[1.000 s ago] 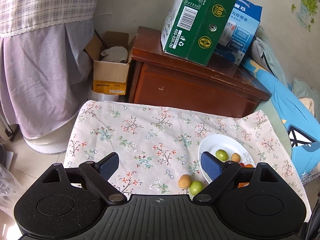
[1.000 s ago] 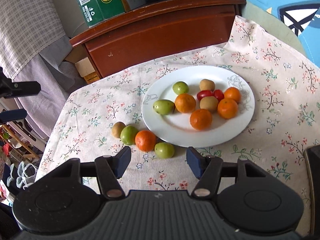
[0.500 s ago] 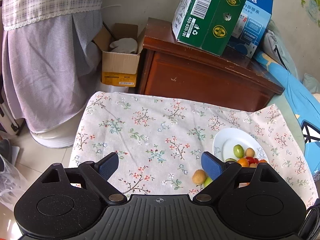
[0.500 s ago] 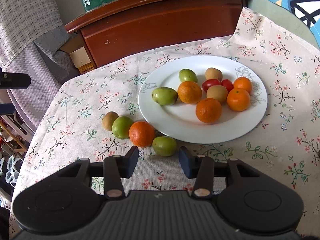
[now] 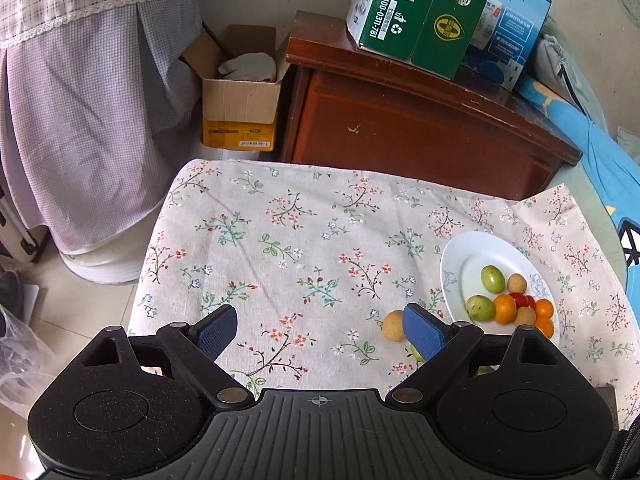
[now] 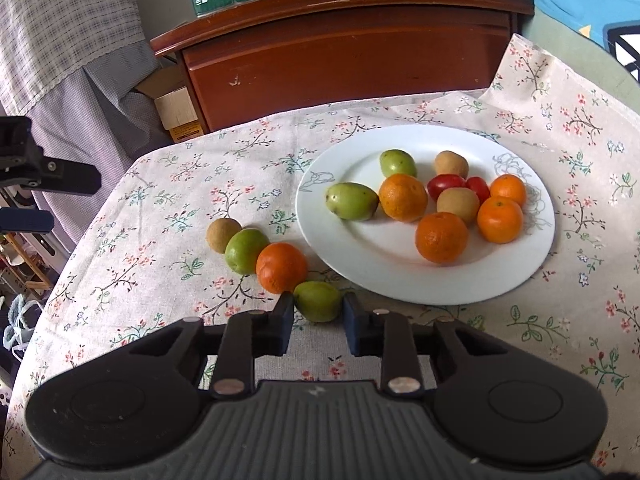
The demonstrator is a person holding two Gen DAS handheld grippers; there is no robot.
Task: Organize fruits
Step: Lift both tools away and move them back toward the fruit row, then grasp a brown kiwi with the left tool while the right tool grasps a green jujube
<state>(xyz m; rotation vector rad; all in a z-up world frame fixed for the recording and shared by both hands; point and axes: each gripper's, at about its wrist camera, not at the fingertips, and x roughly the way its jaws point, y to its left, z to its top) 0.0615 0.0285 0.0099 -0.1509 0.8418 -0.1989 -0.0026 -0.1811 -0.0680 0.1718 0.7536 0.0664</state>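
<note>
- Right wrist view: the right gripper (image 6: 316,316) sits low over the floral tablecloth (image 6: 168,208), and its jaws are closing on a small green fruit (image 6: 318,300) that lies between the pads. The pads appear to touch its sides, though I cannot tell how firmly.
- That green fruit lies on the cloth just off the white plate (image 6: 516,276), at about 7 o'clock from its rim. It is the nearest of the stray fruits to the gripper, which I judge is why it is taken first.
- Three more strays run in a touching row toward 10 o'clock from it: an orange mandarin (image 6: 281,267), a second green fruit (image 6: 245,251) and a brown fruit (image 6: 222,234).
- On the plate the fruit is bunched toward the middle and right: mandarins, two green fruits, brown ones and red tomatoes. The near-left part is bare, so there seems to be room for what is still outside.
- Left wrist view: the left gripper (image 5: 320,330) hangs released, jaws spread wide with only cloth between them. Its right pad covers part of a stray fruit near the plate's 8 o'clock side.
- My reading is that the left one waits clear while the right one works.
</note>
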